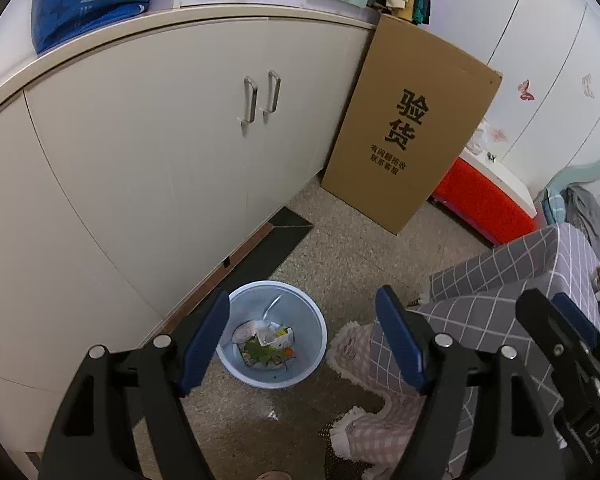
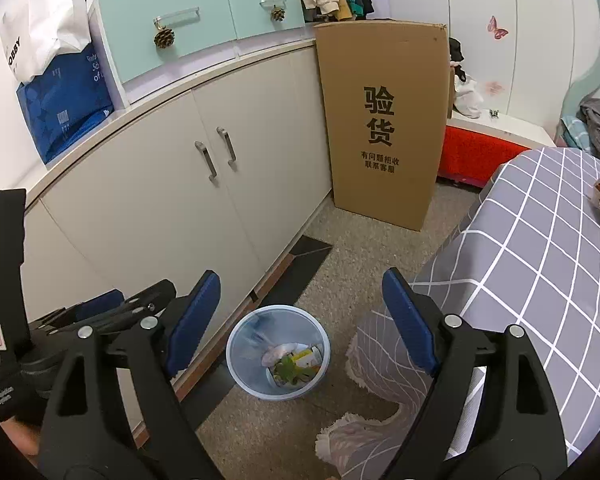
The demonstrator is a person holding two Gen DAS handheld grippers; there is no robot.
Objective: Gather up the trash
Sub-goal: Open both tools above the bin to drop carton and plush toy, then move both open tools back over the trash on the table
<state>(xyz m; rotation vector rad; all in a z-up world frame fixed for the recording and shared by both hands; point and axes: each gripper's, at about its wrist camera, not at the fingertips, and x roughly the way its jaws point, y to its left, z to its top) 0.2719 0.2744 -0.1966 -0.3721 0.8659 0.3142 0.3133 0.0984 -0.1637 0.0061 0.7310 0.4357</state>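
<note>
While both the left gripper (image 1: 302, 342) and right gripper (image 2: 300, 322) hang open and empty above the bin (image 2: 278, 354), I check nothing missed.

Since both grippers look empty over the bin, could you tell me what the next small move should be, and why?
Probably turn away from the blue trash bin toward the grey checked bed to look for more trash. Both the left gripper and right gripper are open with nothing between their pads, the bin already holds wrappers and a leaf, and no loose litter shows on the floor around it.
</note>
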